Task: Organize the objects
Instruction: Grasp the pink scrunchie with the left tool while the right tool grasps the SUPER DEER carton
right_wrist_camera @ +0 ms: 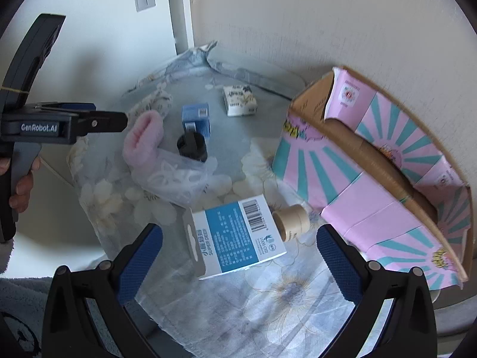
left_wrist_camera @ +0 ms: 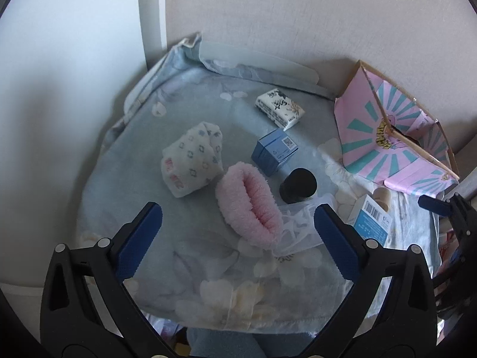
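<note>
Loose items lie on a table under a pale blue floral cloth. My left gripper is open and empty above the near edge, with a pink fluffy band just beyond its fingers. Beyond it lie a patterned white cloth bundle, a blue box, a black jar and a tissue pack. My right gripper is open and empty, with a blue and white carton lying between its fingers on the cloth. A beige tape roll lies beside the carton.
An open pink and teal cardboard box stands at the right against the wall. A clear bag of white rings lies beside the pink band. The left gripper shows at the left in the right wrist view. Walls close the back and left.
</note>
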Motion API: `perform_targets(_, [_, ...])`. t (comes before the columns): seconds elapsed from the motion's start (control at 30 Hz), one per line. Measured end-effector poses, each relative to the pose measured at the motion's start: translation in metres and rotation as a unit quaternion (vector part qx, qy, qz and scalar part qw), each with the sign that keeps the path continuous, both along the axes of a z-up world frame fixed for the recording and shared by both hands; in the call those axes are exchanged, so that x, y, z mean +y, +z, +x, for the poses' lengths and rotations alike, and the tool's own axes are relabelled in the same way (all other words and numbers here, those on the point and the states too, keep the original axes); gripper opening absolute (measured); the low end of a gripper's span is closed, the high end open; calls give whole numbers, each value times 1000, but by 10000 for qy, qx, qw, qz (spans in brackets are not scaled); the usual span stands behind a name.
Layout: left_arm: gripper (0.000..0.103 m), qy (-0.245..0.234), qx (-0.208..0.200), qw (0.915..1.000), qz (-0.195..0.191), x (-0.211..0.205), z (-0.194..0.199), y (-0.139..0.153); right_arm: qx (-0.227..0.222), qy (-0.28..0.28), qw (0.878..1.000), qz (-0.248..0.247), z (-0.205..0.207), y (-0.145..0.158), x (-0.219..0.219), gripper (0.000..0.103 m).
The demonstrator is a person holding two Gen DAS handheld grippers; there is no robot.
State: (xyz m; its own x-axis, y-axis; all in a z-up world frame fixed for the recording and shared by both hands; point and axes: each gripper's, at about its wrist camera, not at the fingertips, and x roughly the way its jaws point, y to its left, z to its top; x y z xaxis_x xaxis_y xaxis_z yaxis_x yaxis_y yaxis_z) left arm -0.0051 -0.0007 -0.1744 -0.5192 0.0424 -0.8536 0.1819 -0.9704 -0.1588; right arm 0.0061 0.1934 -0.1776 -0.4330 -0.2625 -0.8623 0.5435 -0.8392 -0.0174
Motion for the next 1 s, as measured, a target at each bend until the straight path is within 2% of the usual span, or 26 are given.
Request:
perform_targets(0.07, [99, 34, -30, 10000, 16, 1, -5, -10, -48, 31, 10000, 54, -2, -11, 2, 103])
perform_targets(0.23, [89, 158, -151, 9997, 125, -2, -16, -32, -186, 48, 9998, 32, -7, -32, 5, 103])
perform_targets(0.33, [82, 234, -193, 9993, 233, -6, -20, -42, -197, 90, 9998, 19, -10, -40, 5, 103])
perform_targets(0.43, [79, 287, -212, 9988, 322, -8, -23, -49, -200, 182, 9996, -25, -13, -45, 2, 103])
perform_targets(0.53, [67, 268, -214, 9986, 408, -8, -25, -52, -146, 270, 9995, 26, -13, -47, -3, 102])
perform_targets(0.6, [61, 259, -220, 9985, 437, -7, -27, -53, -95, 347, 9993, 74, -14, -49, -6, 99])
perform_targets(0.7, [51, 219, -217, 9983, 485, -6, -29, -54, -147, 471, 9987, 99, -17, -51, -10, 86])
perform_targets(0.8, [42, 180, -189, 9985, 486, -4, -29, -52, -113, 527, 9984, 165, -18, -50, -12, 85])
perform_targets(1.0, [35, 139, -145, 9990, 400, -2, -29, -47, -111, 479, 9987, 133, -19, -48, -11, 85])
